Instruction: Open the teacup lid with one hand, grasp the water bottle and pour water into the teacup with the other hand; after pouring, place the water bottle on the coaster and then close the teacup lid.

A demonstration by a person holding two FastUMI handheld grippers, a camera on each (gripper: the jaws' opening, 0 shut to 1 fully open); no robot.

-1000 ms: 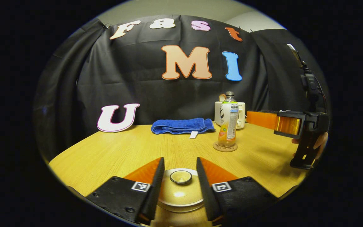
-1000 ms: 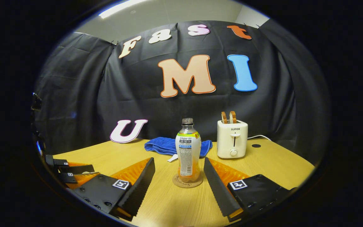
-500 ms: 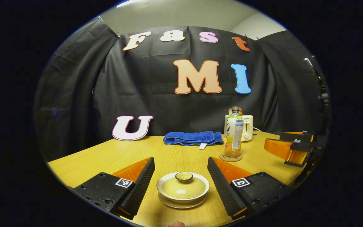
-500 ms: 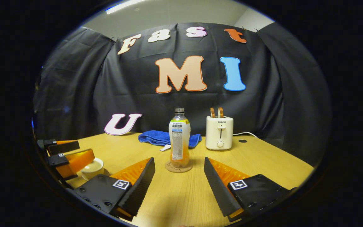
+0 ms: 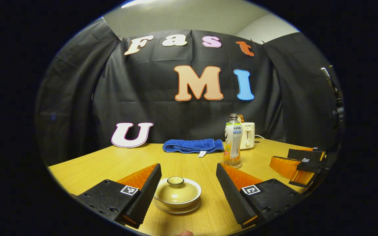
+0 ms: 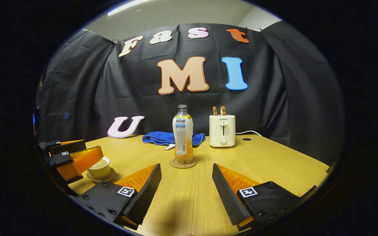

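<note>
Lidded teacup [image 5: 177, 196] near the tabletop's [image 5: 110, 160] front edge, between the empty, wide-open left tool [image 5: 189, 193]; right tool [image 6: 186, 191] equally agape, empty, facing the water bottle [image 6: 182, 139] on its coaster [image 6: 183, 163].

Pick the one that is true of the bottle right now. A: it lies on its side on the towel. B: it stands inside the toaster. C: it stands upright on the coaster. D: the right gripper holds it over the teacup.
C: the bottle stands upright on the round coaster, in front of the towel and apart from the open right gripper.
</note>
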